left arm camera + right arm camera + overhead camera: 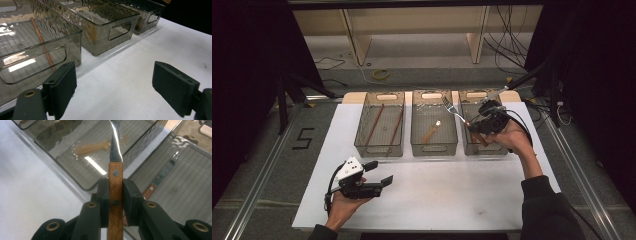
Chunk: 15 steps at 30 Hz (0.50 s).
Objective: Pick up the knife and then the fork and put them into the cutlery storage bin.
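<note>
My right gripper (473,125) is shut on the wooden handle of a fork (454,112), held above the gap between the middle bin (434,148) and the right bin (475,94), tines pointing up and left. In the right gripper view the pads of the right gripper (115,195) press on both sides of the fork handle (115,177). Below lie a wooden-handled spoon (92,147) in the middle bin and a knife (160,176) in the right bin. My left gripper (379,172) rests low at the table's front left, its jaws (112,85) wide apart with nothing between them.
Three clear bins stand in a row at the back of the white table (437,195). The left bin (378,150) holds two brown chopsticks (374,124). One chopstick (42,45) lies close ahead of the left gripper. Cables trail on the floor beyond the table.
</note>
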Each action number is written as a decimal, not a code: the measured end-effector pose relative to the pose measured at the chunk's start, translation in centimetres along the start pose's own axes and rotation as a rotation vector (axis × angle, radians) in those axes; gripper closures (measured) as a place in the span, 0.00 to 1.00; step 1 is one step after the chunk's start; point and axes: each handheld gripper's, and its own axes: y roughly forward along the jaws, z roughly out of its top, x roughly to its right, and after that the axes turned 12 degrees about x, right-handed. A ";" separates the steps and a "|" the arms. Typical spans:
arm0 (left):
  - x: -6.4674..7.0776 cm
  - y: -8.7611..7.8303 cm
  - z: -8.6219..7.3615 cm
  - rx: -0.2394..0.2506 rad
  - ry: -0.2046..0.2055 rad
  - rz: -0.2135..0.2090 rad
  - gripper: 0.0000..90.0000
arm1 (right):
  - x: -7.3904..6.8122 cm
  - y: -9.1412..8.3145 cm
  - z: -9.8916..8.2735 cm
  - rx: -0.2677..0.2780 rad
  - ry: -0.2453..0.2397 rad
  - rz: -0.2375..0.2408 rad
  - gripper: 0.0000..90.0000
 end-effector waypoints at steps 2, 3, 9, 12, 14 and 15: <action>0.0 0.0 0.0 0.000 0.000 0.000 0.21 | 0.2 0.0 0.1 0.004 0.003 -0.005 0.86; 0.0 0.0 0.0 0.000 0.000 0.000 0.21 | 0.2 0.0 0.2 0.005 0.003 -0.006 0.86; 0.0 0.0 0.0 0.000 0.000 0.000 0.21 | 0.6 0.3 0.4 -0.002 0.015 -0.013 0.86; 0.0 0.0 0.0 0.000 0.000 0.000 0.21 | 0.9 0.4 0.4 -0.002 0.022 -0.019 0.86; 0.0 0.0 0.0 0.000 0.000 0.001 0.21 | 1.1 0.6 0.4 -0.007 0.028 -0.024 0.86; 0.0 0.0 0.0 0.000 0.001 0.001 0.21 | 1.2 0.6 0.4 -0.007 0.031 -0.027 0.86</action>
